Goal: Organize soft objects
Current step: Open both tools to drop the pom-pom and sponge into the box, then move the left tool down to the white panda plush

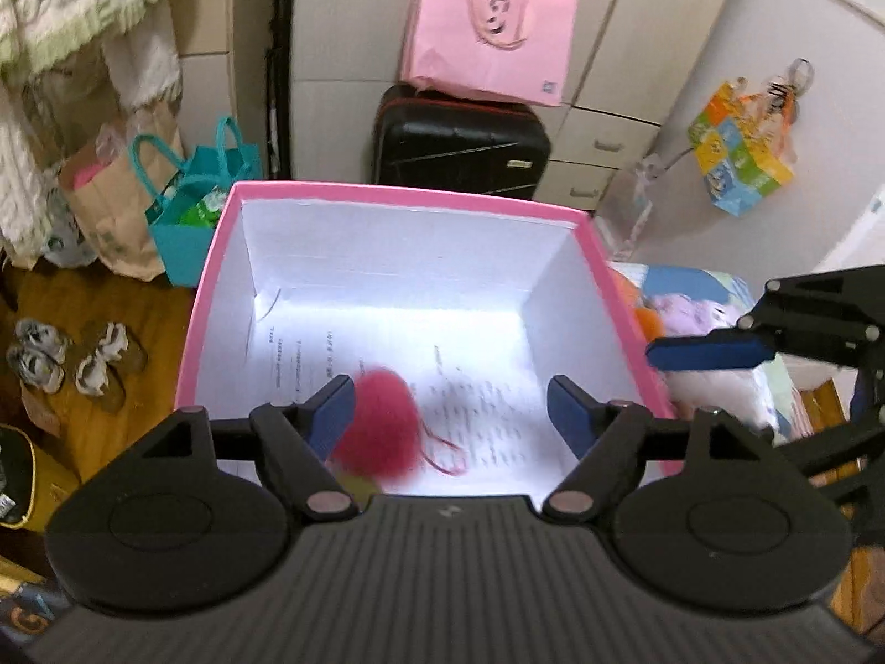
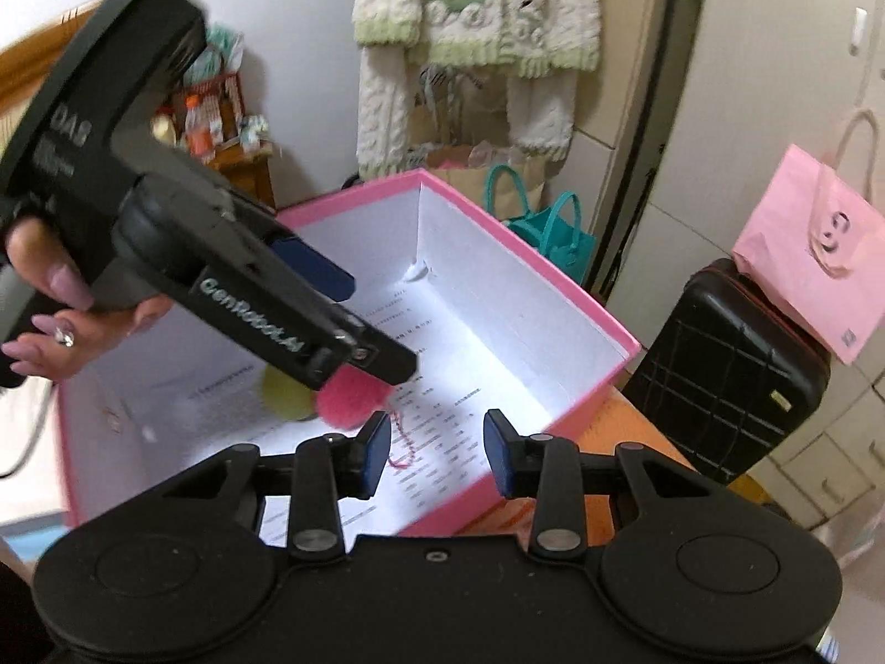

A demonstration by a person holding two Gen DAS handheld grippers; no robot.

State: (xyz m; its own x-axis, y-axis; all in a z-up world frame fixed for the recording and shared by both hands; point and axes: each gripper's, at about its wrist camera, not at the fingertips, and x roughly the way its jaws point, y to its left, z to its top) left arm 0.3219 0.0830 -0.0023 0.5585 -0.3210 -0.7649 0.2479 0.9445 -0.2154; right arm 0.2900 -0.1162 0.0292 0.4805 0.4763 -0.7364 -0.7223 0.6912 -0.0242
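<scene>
A pink box [image 1: 398, 191] with white walls and printed sheets on its floor stands open below both grippers. Inside it a fluffy pink pom-pom [image 1: 381, 420] with a thin cord shows blurred, right beside one pad of my left gripper [image 1: 449, 387]; the other pad is far from it, so the jaws stand wide and open. A yellow-green pom-pom [image 2: 285, 393] lies next to the pink pom-pom [image 2: 354, 395] on the box floor. My right gripper [image 2: 437, 437] hovers over the near rim of the box [image 2: 553, 271], its jaws apart with nothing between them.
A black suitcase [image 1: 462, 138] with a pink paper bag [image 1: 489, 33] on top stands behind the box. A teal bag [image 1: 193, 210] and slippers [image 1: 72, 359] sit on the wooden floor to the left. A person's hand [image 2: 66, 299] holds the left gripper. Bedding [image 1: 697, 304] lies to the right.
</scene>
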